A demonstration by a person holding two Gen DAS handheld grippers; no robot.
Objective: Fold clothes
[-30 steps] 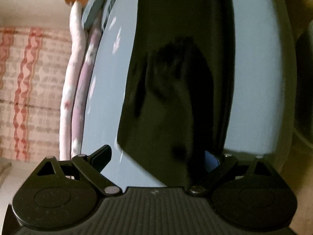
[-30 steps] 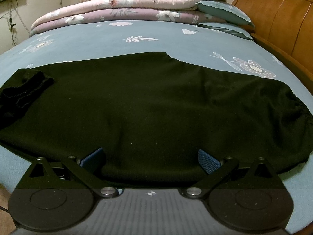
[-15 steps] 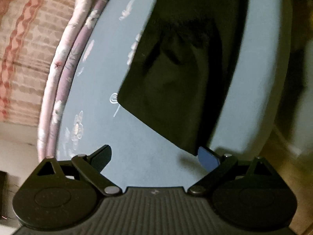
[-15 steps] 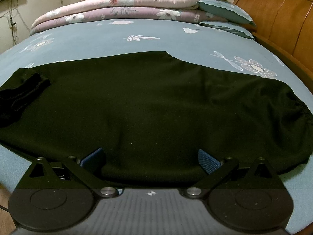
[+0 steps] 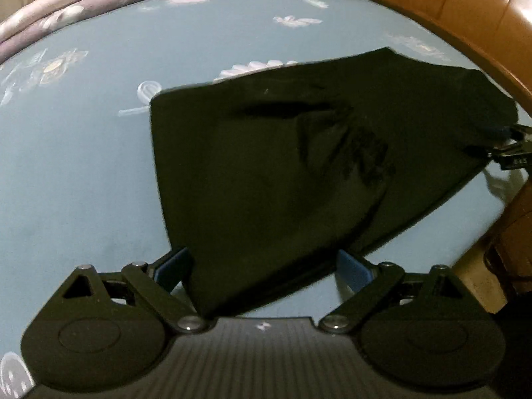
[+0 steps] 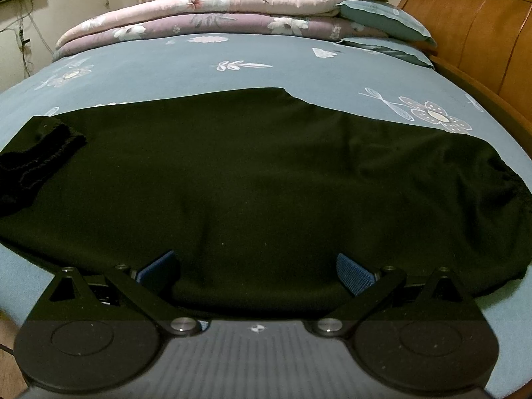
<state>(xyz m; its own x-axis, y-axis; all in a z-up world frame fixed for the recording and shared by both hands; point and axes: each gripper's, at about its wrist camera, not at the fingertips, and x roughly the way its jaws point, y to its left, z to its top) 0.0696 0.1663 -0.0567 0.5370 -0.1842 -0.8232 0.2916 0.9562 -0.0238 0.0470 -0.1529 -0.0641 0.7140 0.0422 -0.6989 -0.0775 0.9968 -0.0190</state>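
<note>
no legible text, labels or numbers

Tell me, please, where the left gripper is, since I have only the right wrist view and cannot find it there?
Observer: The left gripper is at one end of the black garment, and a corner of the cloth lies between its fingers.
Operator: Is it gripping that corner?
Observer: No, its jaws stand wide apart and are not closed on the cloth.
Operator: Does its camera show my gripper?
Observer: Yes, the right gripper shows at the garment's far edge, near the wooden bed frame.
</note>
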